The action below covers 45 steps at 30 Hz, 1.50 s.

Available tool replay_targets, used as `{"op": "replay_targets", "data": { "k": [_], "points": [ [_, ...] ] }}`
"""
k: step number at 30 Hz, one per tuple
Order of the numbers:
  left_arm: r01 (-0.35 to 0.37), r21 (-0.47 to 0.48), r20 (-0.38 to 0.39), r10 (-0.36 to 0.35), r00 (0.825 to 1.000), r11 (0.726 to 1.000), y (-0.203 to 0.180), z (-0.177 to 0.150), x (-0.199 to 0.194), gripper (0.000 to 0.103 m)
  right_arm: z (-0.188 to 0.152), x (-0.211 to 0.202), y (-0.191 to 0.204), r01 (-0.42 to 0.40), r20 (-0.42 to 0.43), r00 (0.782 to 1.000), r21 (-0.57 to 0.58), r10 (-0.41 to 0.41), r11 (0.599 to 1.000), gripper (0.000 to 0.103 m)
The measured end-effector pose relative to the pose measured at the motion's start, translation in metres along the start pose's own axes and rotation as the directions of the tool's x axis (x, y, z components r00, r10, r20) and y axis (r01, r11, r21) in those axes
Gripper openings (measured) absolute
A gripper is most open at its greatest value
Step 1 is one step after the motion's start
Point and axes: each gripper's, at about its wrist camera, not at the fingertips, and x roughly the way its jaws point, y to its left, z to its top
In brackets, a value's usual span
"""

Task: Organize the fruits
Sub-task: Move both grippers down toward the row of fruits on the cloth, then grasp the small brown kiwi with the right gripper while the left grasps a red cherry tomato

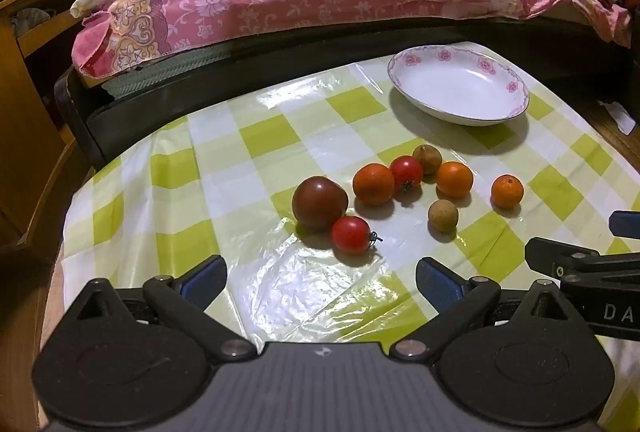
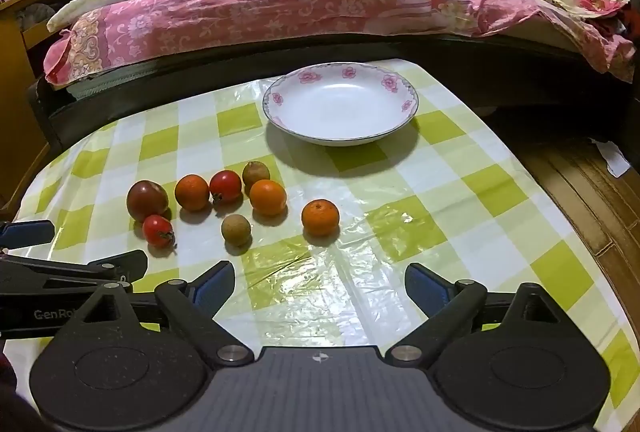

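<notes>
left tongs (image 1: 321, 282) gape over scattered fruits (image 1: 400, 192) near plate (image 1: 516, 88).

On the table (image 2: 460, 192) lie eight pieces of fruit and one plate (image 2: 340, 104). Three are oranges (image 2: 320, 217), two are small red tomatoes (image 2: 225, 186), and one is a large dark tomato (image 2: 147, 200). The last two are small brownish round fruits (image 2: 236, 229), perhaps longans, though their kind is hard to tell.

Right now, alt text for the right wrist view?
Eight small fruits lie loose on a green-checked tablecloth: three oranges, two red tomatoes, a dark tomato, two brownish fruits. Behind them sits an empty floral plate; the right gripper hovers, jaws open.
</notes>
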Motion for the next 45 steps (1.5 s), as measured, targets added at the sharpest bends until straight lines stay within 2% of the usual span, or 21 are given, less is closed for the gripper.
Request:
{"op": "replay_targets", "data": {
  "k": [10, 12, 18, 23, 29, 31, 35, 36, 38, 44, 45],
  "points": [
    [0.001, -0.016, 0.01, -0.001, 1.0, 1.0, 0.002, 0.0, 0.005, 0.103, 0.006, 0.011, 0.005, -0.073, -0.012, 0.997, -0.03, 0.073, 0.997, 0.084],
    [0.006, -0.021, 0.0, -0.006, 1.0, 1.0, 0.013, 0.002, 0.01, 0.103, 0.009, 0.016, 0.006, -0.098, -0.02, 0.995, -0.035, 0.098, 0.995, 0.082],
    [0.02, -0.042, -0.009, -0.02, 1.0, 0.999, 0.023, 0.003, 0.021, 0.103, 0.02, 0.036, 0.007, -0.188, -0.061, 0.981, -0.041, 0.185, 0.981, 0.071],
    [0.033, -0.014, -0.001, -0.033, 0.999, 0.999, 0.022, 0.005, 0.027, 0.1, 0.026, 0.052, 0.013, -0.232, -0.098, 0.97, -0.085, 0.224, 0.969, 0.055],
    [0.076, -0.007, -0.026, -0.076, 0.997, 0.997, 0.023, 0.004, 0.036, 0.091, 0.03, 0.071, 0.024, -0.278, -0.134, 0.956, -0.149, 0.26, 0.949, 0.04],
    [0.09, -0.01, -0.056, -0.091, 0.994, 0.996, 0.023, 0.002, 0.04, 0.087, 0.031, 0.077, 0.026, -0.296, -0.144, 0.951, -0.158, 0.274, 0.942, 0.037],
    [0.121, -0.027, -0.048, -0.122, 0.991, 0.992, 0.025, 0.001, 0.046, 0.081, 0.033, 0.084, 0.03, -0.313, -0.151, 0.945, -0.174, 0.289, 0.934, 0.033],
    [0.135, -0.04, -0.052, -0.137, 0.989, 0.99, 0.024, 0.001, 0.047, 0.075, 0.033, 0.084, 0.031, -0.311, -0.15, 0.946, -0.184, 0.286, 0.932, 0.032],
    [0.152, -0.049, -0.06, -0.155, 0.986, 0.987, 0.024, 0.002, 0.051, 0.068, 0.033, 0.085, 0.032, -0.3, -0.146, 0.95, -0.196, 0.275, 0.933, 0.022],
    [0.149, -0.031, -0.064, -0.151, 0.986, 0.988, 0.02, 0.005, 0.055, 0.055, 0.032, 0.082, 0.029, -0.295, -0.146, 0.952, -0.196, 0.27, 0.935, 0.022],
    [0.161, -0.037, -0.069, -0.163, 0.984, 0.986, 0.019, 0.005, 0.056, 0.05, 0.032, 0.081, 0.028, -0.3, -0.148, 0.95, -0.191, 0.274, 0.935, 0.022]
  ]
}}
